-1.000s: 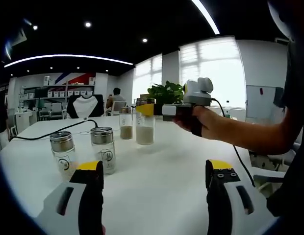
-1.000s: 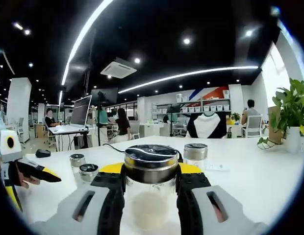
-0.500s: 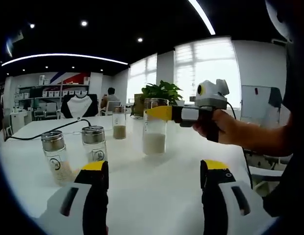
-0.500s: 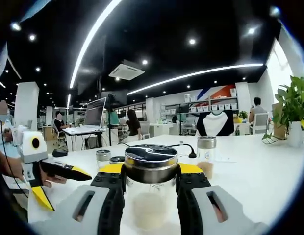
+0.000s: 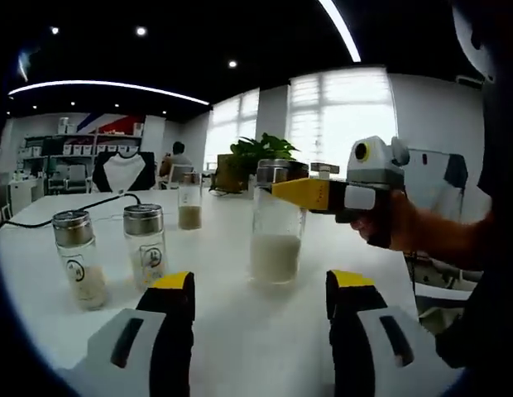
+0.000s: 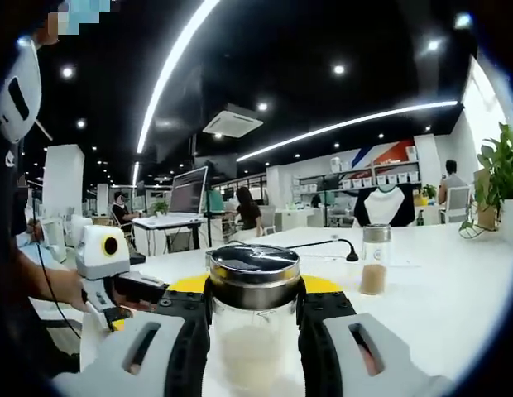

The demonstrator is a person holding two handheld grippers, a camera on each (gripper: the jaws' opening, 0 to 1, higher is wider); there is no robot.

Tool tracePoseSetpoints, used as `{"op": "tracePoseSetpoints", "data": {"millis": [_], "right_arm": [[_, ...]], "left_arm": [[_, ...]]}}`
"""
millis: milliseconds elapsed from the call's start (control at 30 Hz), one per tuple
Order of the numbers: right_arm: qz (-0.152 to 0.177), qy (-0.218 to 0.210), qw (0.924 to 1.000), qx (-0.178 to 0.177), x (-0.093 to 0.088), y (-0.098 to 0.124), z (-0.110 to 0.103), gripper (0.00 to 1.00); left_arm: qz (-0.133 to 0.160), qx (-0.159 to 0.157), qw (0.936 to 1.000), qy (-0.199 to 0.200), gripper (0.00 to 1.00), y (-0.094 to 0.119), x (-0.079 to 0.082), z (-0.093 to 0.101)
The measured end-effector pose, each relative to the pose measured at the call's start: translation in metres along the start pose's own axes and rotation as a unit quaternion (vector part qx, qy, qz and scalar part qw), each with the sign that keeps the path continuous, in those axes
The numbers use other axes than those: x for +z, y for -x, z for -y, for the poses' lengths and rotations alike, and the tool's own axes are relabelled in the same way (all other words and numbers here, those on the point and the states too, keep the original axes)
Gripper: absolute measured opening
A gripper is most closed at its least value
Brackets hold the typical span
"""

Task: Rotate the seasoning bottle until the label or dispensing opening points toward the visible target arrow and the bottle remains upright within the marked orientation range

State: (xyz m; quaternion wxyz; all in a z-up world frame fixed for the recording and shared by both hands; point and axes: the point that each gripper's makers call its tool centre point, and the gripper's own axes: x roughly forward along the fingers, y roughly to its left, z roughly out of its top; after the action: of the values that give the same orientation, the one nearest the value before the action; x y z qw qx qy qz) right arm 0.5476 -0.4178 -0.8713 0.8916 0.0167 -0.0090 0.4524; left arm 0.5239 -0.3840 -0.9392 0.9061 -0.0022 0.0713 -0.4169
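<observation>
In the right gripper view, the right gripper was pinching the seasoning bottle just under its steel lid, one jaw on each side of the glass, so the bottle sat straight ahead between the jaws with its long axis upright. In the left gripper view, the left gripper hung with its jaws spread and nothing between them, close to the white table, and the same bottle stood beyond it, slightly to the right, resting upright on the tabletop with pale powder in its lower part. The right gripper reached in from the right to hold it, so the right hand was the nearer one. Two lidded shakers stood to the left, and a third jar farther back. No target arrow or label could be made out, so the turn remaining could not be judged.
</observation>
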Motion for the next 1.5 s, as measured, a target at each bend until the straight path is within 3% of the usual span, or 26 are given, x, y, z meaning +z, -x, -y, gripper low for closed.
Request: {"op": "tracePoseSetpoints", "data": {"millis": [200,400,633,767,967,1167,1333,1500], "right_arm": [[0.004,-0.003,0.9993,0.037,0.004,-0.001,-0.028,0.37],[0.001,0.007,0.9985,0.054,0.004,-0.006,-0.046,0.37],[0.012,-0.007,0.9976,0.068,0.009,-0.008,-0.052,0.37],[0.016,-0.004,0.9972,0.073,0.011,-0.01,-0.053,0.37],[0.026,-0.011,0.9965,0.079,0.016,-0.01,-0.051,0.37],[0.033,-0.017,0.996,0.081,0.02,-0.013,-0.051,0.38],[0.029,-0.026,0.9974,0.061,0.02,-0.018,-0.045,0.38],[0.017,-0.003,0.9994,0.031,0.018,-0.026,-0.046,0.38]], "left_arm": [[-0.013,0.0,0.9995,-0.027,0.62,-0.007,-0.006,0.0],[-0.024,-0.018,0.9987,-0.04,0.63,-0.011,-0.013,0.008],[-0.018,-0.038,0.998,-0.047,0.54,-0.01,-0.01,0.015],[-0.01,-0.058,0.9967,-0.056,0.41,-0.008,-0.008,0.023],[0.001,-0.06,0.9972,-0.045,0.4,-0.006,-0.003,0.024],[-0.016,-0.031,0.9993,-0.018,0.4,-0.004,0.001,0.024],[-0.028,0.018,0.9984,-0.045,0.4,-0.007,0.001,0.011],[-0.036,0.047,0.9969,-0.052,0.4,-0.011,-0.001,0.005]]}}
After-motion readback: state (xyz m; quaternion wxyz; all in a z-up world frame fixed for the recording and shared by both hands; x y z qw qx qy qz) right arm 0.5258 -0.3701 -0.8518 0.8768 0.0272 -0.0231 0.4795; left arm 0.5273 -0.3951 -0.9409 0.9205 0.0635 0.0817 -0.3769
